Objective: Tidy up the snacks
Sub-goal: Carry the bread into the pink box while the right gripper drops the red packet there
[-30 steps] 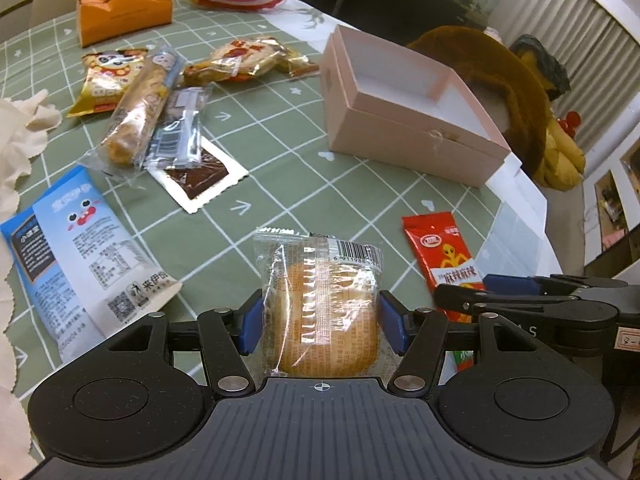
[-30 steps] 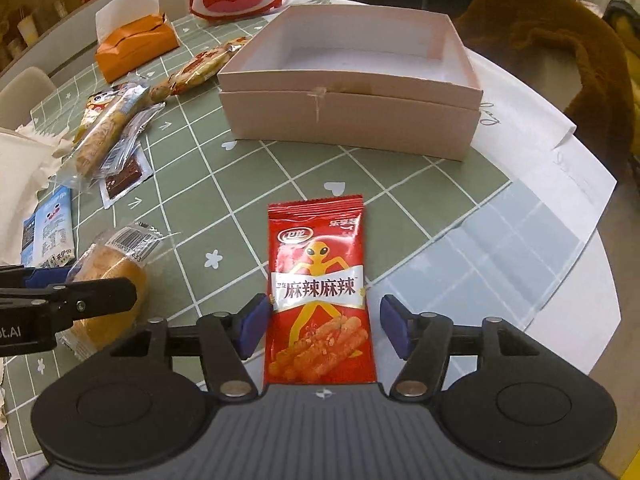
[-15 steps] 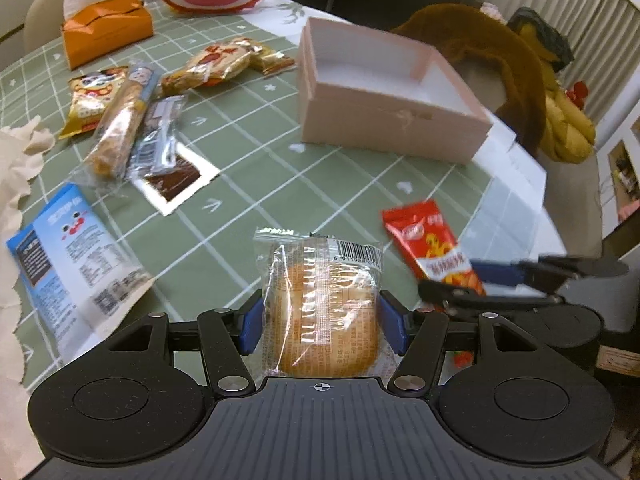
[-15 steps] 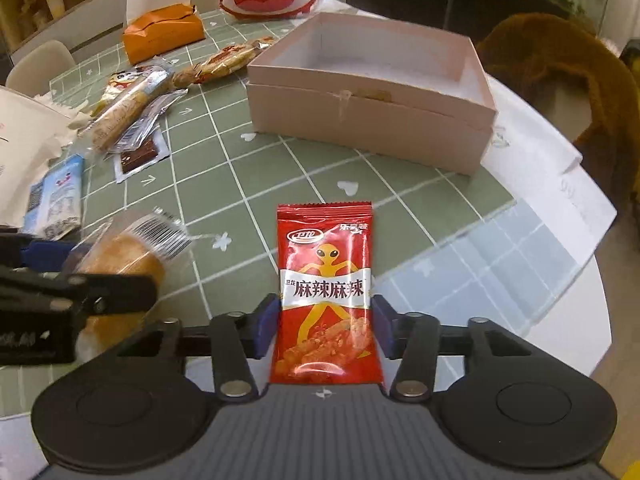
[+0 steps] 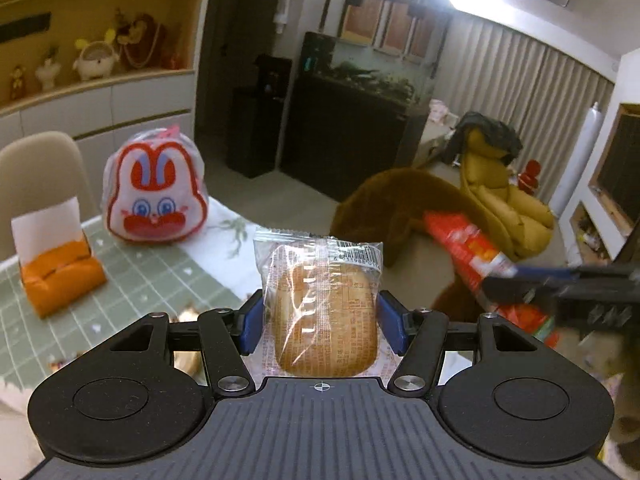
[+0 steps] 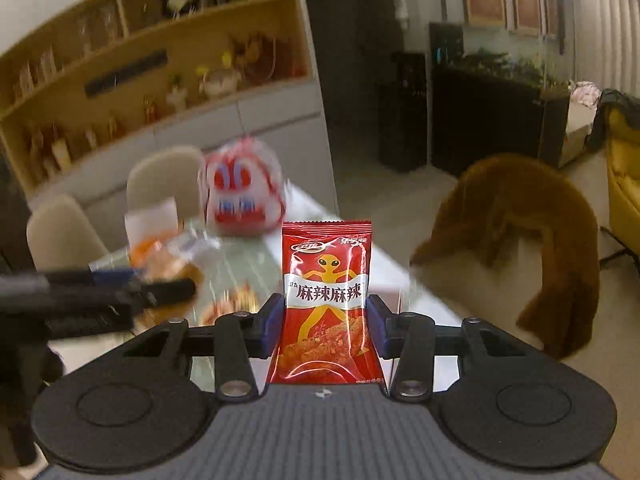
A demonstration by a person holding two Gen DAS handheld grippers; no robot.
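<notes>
Both packets have come up off the bench since a second ago: then the bun and the red packet lay flat on the green cloth, and now each hangs in the air against the room, with the pink box gone from both views.

Our left claw (image 5: 320, 322) is clenched on the wrapped bun (image 5: 322, 312), blue pads pressed to its sides. Our right claw (image 6: 326, 328) has just been closing, and it now grips the red packet (image 6: 326, 312) across its middle, the pack standing upright between the pads. In the left view the right claw and its packet show blurred at the right edge, near but apart from the bun.

The bench (image 5: 132, 276) lies below and to the left, carrying the tissue box (image 5: 60, 276) and the rabbit bag (image 5: 154, 196).

We judge this the carry toward the box. To do it well we should tip both claws down until the box shows again before moving over it, and keep the two apart so the packets do not knock. The bun is soft, so the grip should not tighten. We would lower each packet inside the walls before letting go, one after the other, laying them flat side by side.
</notes>
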